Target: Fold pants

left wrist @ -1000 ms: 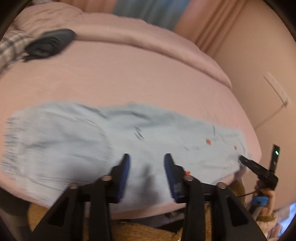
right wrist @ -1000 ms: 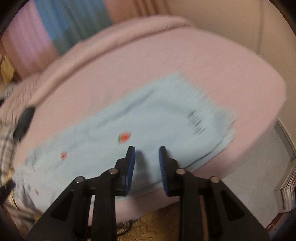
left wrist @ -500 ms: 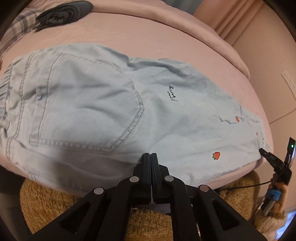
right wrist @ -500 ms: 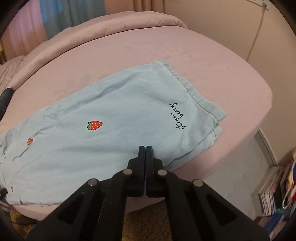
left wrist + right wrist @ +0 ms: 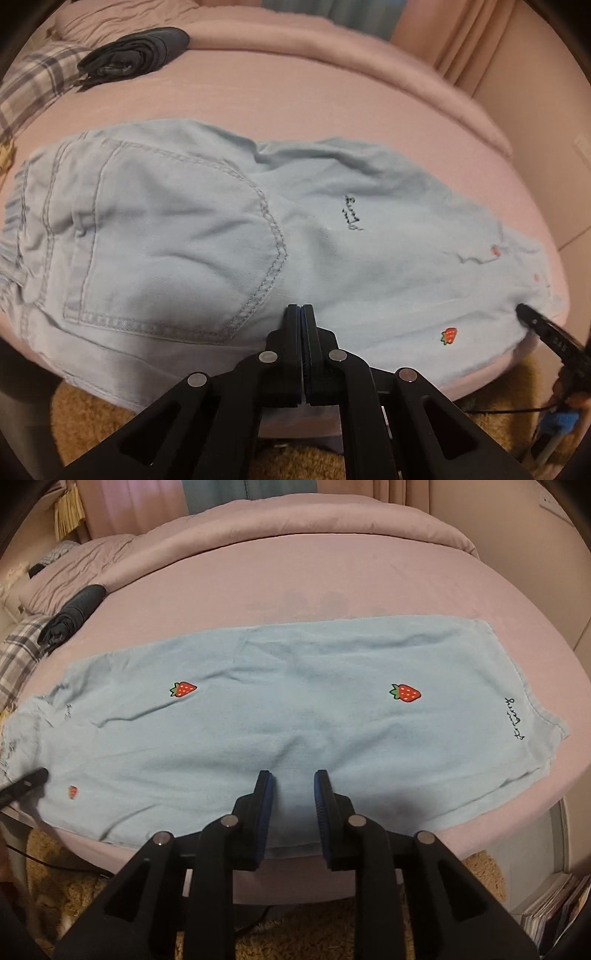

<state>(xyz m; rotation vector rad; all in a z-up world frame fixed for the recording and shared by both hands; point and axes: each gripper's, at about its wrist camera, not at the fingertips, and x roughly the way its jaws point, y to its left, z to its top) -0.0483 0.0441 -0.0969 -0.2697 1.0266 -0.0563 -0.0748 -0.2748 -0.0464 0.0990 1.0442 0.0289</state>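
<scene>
Light blue pants [image 5: 207, 229] with red strawberry patches lie flat across the pink bed [image 5: 295, 92], folded lengthwise with legs stacked. The waist and back pocket are at the left in the left wrist view; the leg hems are at the right in the right wrist view [image 5: 295, 709]. My left gripper [image 5: 302, 314] is shut and empty, just above the pants near the pocket's lower corner. My right gripper [image 5: 293, 779] is open and empty over the near edge of the legs. Each gripper's tip shows in the other's view.
A dark folded garment [image 5: 136, 55] and a plaid cloth [image 5: 33, 85] lie at the bed's far left. A rolled pink duvet [image 5: 295, 520] runs along the back. A shaggy tan rug [image 5: 74, 878] lies below the bed's near edge. Books [image 5: 554, 904] stand at the lower right.
My right gripper has opened from shut and swung left, now facing the middle of the legs. My left gripper stays shut, pulled back slightly over the pants.
</scene>
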